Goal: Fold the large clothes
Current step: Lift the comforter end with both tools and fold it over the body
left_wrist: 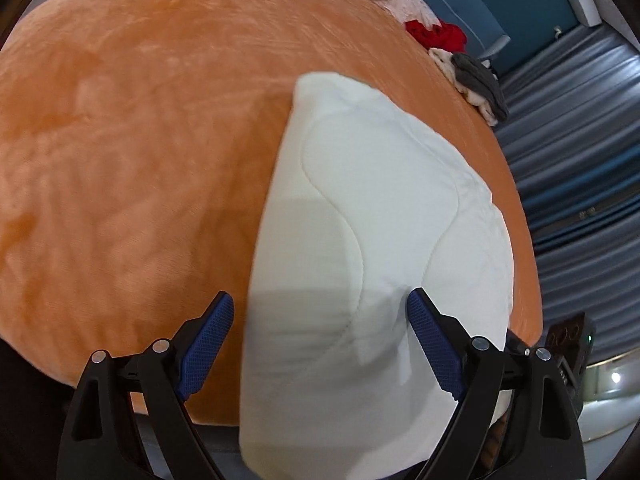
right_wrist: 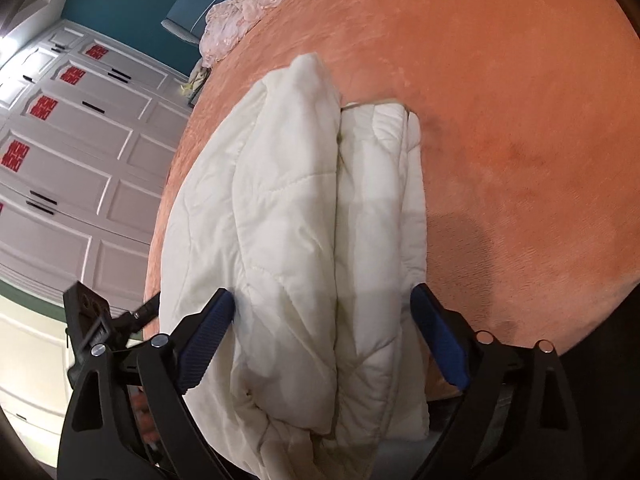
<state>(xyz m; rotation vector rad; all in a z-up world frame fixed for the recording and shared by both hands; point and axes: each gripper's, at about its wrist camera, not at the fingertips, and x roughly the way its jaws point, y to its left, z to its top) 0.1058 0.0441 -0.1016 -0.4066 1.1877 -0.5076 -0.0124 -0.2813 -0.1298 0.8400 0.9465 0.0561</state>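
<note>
Fingers wide apart on both grippers, nothing clamped. Left gripper [left_wrist: 320,336]: blue pads straddle the near end of the folded white quilt [left_wrist: 372,240]; left pad sits over the orange bed cover [left_wrist: 132,168], right pad over the quilt's top face, no pad pressing on fabric as far as the view shows. Right gripper [right_wrist: 322,336]: pads stand either side of the quilt [right_wrist: 288,240] stack, the cloth between them but not pinched. Quilt is folded into a long narrow bundle lying near the bed edge, running away from both cameras. Left wrist view shows a smooth top panel with wavy stitch lines. Right wrist view shows the layered side: two thick folds pressed together with a seam between them, near end looser and rumpled, hanging toward the bed's edge. Far end of the bundle is uneven, one fold reaching further than the other. Elsewhere on the bed: red garment [left_wrist: 436,34] and a grey and cream pile [left_wrist: 476,84] at the far edge, well apart from the quilt; a pale pink crumpled sheet [right_wrist: 248,16] at the far corner. White wardrobe [right_wrist: 72,152] with red stickers beside the bed in the right wrist view; grey curtain [left_wrist: 572,140] on the other side in the left wrist view. Each view catches part of the other gripper's black body at the frame's edge.
</note>
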